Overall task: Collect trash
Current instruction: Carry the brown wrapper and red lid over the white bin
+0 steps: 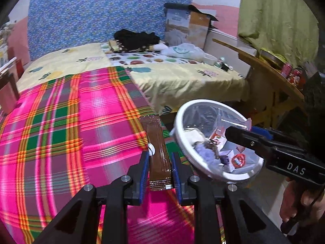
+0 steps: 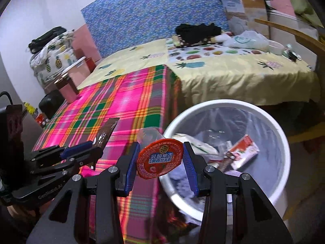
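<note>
Your left gripper (image 1: pixel 160 169) is clamped on one long brown foil sachet (image 1: pixel 157 148) above the pink plaid blanket (image 1: pixel 61 134). Your right gripper (image 2: pixel 161 163) pinches one red-lidded clear jelly cup (image 2: pixel 159 158) beside the single white lined trash bin (image 2: pixel 282 142), several wrappers inside.

Right hand-held gripper (image 1: pixel 239 134) body: "DAS"
Left hand-held gripper (image 2: pixel 95 148) body: "GenRobot.AI"
Red jelly-cup lid (image 2: pixel 159 158) between right pads: "乳酸果冻", "新西兰乳粉"
</note>
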`<state>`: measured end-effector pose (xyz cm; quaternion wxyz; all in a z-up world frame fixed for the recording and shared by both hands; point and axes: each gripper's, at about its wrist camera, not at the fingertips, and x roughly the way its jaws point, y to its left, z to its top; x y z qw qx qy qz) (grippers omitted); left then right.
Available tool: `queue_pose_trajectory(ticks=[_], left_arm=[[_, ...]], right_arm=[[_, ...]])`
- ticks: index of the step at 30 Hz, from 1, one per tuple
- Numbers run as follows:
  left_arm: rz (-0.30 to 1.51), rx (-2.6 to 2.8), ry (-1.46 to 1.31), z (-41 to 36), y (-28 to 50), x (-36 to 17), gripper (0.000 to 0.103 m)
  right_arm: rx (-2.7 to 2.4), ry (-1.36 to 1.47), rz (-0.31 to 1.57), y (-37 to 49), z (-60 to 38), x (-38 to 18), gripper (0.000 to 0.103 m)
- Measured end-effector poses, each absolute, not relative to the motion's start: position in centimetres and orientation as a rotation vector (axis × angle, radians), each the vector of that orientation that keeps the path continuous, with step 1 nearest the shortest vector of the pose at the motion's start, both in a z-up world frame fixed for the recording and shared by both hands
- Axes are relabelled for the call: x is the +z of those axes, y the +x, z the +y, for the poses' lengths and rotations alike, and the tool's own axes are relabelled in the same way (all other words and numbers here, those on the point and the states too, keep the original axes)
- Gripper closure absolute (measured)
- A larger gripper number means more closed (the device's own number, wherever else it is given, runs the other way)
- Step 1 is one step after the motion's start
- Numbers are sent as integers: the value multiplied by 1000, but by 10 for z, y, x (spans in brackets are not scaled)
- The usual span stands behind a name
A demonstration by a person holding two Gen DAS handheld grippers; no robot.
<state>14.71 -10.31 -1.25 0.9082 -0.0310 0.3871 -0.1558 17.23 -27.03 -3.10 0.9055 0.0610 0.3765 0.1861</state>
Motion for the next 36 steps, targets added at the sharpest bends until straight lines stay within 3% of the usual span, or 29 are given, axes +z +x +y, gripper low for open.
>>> queue_pose_trajectory(ticks=[36], left_arm=[[877,-582,-1,-210,185,-49,80]], right_arm=[[173,190,870,178,-351,-65,59]])
